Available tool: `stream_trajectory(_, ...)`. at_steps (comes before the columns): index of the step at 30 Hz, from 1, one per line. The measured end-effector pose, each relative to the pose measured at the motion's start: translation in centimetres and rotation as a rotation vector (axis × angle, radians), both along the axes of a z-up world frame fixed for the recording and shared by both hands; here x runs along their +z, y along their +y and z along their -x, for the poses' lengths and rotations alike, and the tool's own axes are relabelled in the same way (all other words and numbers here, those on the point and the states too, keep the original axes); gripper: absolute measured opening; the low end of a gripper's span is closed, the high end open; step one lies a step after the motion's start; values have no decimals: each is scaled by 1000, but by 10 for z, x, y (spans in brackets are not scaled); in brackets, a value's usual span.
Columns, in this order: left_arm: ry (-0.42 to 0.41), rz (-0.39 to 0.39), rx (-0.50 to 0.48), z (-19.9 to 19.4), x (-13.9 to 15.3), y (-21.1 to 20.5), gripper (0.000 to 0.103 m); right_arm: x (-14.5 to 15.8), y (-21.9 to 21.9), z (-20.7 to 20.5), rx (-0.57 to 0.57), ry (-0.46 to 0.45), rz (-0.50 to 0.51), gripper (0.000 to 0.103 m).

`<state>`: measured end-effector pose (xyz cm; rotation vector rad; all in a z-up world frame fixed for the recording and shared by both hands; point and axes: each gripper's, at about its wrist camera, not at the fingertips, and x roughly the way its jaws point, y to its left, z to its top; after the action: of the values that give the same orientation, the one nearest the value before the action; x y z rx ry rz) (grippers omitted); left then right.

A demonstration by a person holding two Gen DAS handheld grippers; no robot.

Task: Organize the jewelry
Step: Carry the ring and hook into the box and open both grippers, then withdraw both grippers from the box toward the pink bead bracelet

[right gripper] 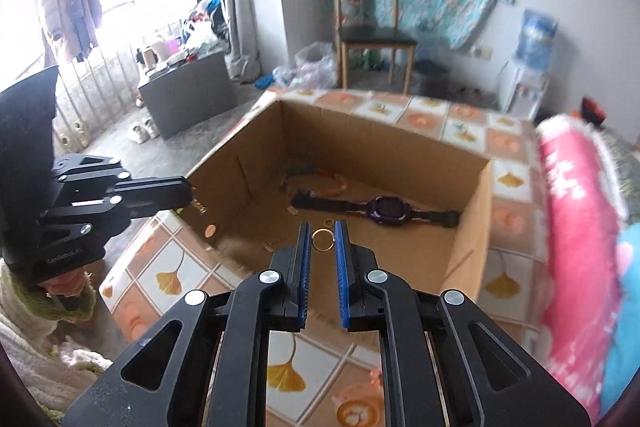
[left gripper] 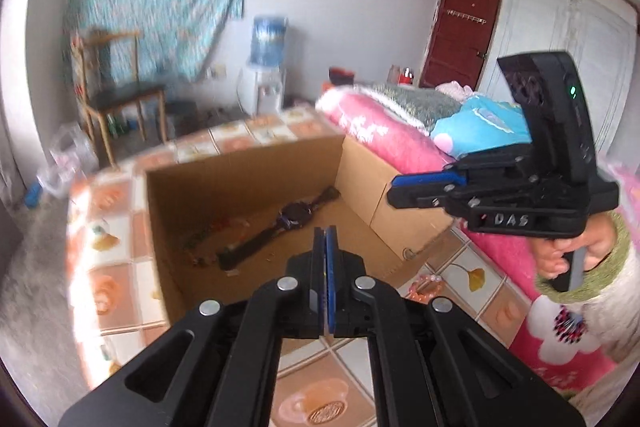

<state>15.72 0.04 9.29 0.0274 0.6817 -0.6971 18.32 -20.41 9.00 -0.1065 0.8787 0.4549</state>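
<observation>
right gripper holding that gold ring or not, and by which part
Cannot be told: the gold ring shows in the gap of the right gripper, near the fingertips, but it may lie in the box.

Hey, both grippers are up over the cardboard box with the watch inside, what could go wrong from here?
1. The small gold ring lies loose on the box floor; a pinch may push it away rather than catch it.
2. The pink bracelet sits on the tiled cloth outside the cardboard box, partly hidden behind the left gripper, so it may be missed or knocked.
3. The right gripper could snag the watch strap.
</observation>
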Motion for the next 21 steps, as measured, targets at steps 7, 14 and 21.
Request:
stream_trajectory(7,270,-65,-24,-72,-46,-24,1,-45,-4,-55,15,175,60,10)
stream_trajectory(14,403,-116,-8,-95,-72,-35,1,-60,-7,-71,6,204,115,14)
stream_trajectory(21,418,-82,21,-99,-73,-27,30,-47,-17,-65,-24,155,92,23)
